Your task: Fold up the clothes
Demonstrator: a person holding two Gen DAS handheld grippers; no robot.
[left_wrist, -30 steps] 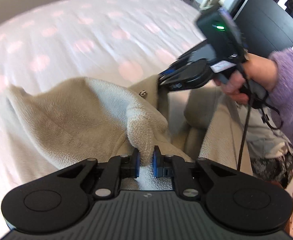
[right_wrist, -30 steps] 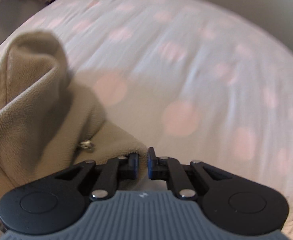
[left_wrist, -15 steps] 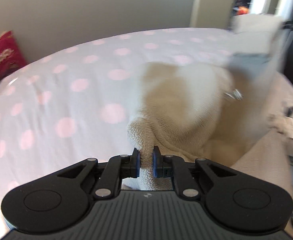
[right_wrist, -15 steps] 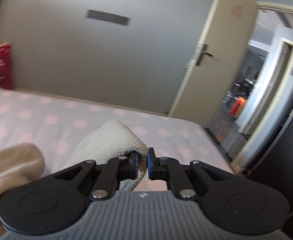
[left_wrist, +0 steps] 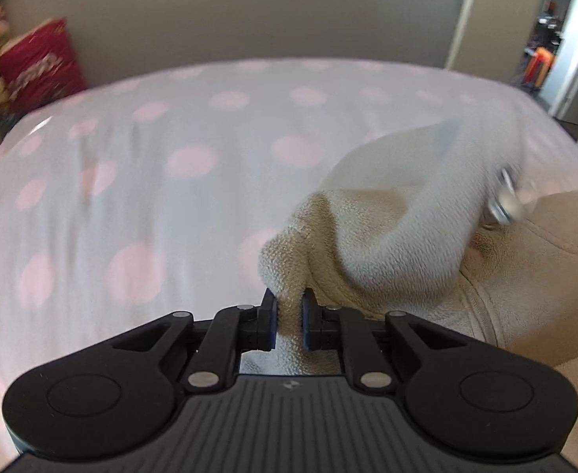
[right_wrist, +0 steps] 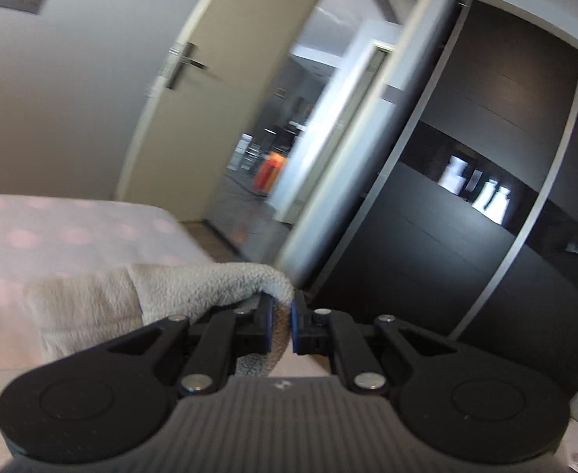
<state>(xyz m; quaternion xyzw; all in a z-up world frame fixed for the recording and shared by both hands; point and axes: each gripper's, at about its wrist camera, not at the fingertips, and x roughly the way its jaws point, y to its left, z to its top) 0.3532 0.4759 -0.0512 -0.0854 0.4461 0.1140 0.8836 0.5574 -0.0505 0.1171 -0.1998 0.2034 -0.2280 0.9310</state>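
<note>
Soft daylight fills both views, brightest through the open doorway (right_wrist: 289,149) at twelve o'clock in the right wrist view and at two o'clock in the left. Motion blur smears the dotted bedspread (left_wrist: 151,197) and the fleece garment (left_wrist: 407,205); only the near black housing stays sharp. Fisheye bending curves the edges, and the corners go dark.

The black two-finger left gripper (left_wrist: 288,325) has its jaws pinched on a fold of the beige fleece garment (left_wrist: 387,236), pointing level; the black two-finger right gripper (right_wrist: 280,325) likewise clamps a fleece edge, aimed slightly upward
</note>
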